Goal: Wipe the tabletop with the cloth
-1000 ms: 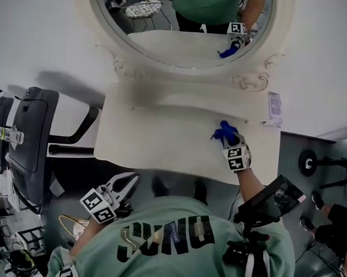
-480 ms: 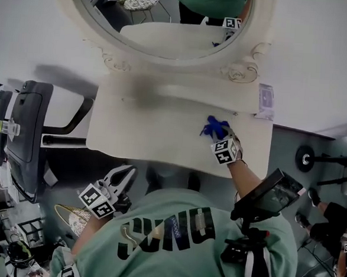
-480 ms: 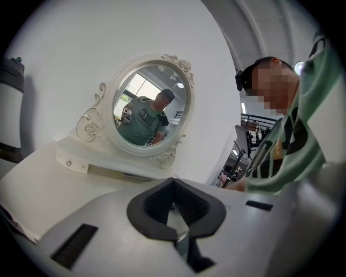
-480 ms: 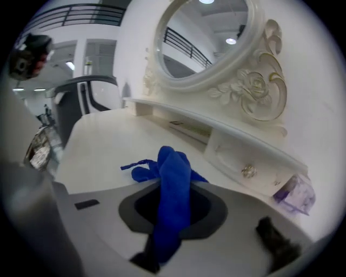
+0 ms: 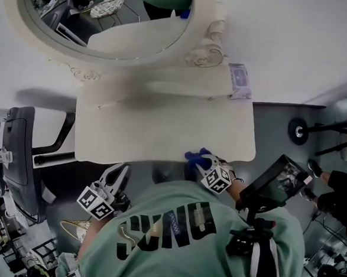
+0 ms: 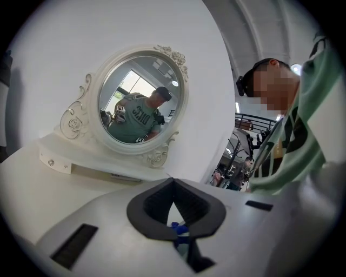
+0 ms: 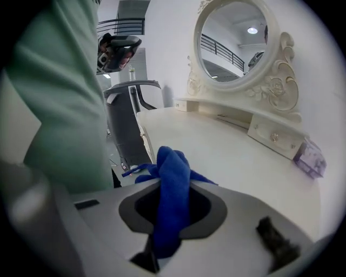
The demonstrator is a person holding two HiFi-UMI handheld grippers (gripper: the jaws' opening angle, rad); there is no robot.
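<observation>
The cream tabletop (image 5: 156,131) lies under an oval mirror (image 5: 111,18). A blue cloth (image 5: 194,158) sits bunched at the table's front edge, right of centre, and my right gripper (image 5: 204,167) is shut on it. In the right gripper view the cloth (image 7: 172,178) runs up between the jaws and folds over the tips of the right gripper (image 7: 174,186), with the table stretching beyond. My left gripper (image 5: 122,170) hangs off the table, below the front edge at the left, jaws shut on nothing. In its own view the left gripper (image 6: 173,183) points at the mirror (image 6: 141,103).
A raised shelf (image 5: 165,86) runs along the back under the mirror. A small purple pack (image 5: 239,80) lies at the back right corner. A grey chair (image 5: 19,154) stands left of the table. A black device (image 5: 272,183) juts out by my right arm.
My right gripper has dragged the cloth from the table's middle right toward me, to the front edge. The left gripper has stayed low at my side.
</observation>
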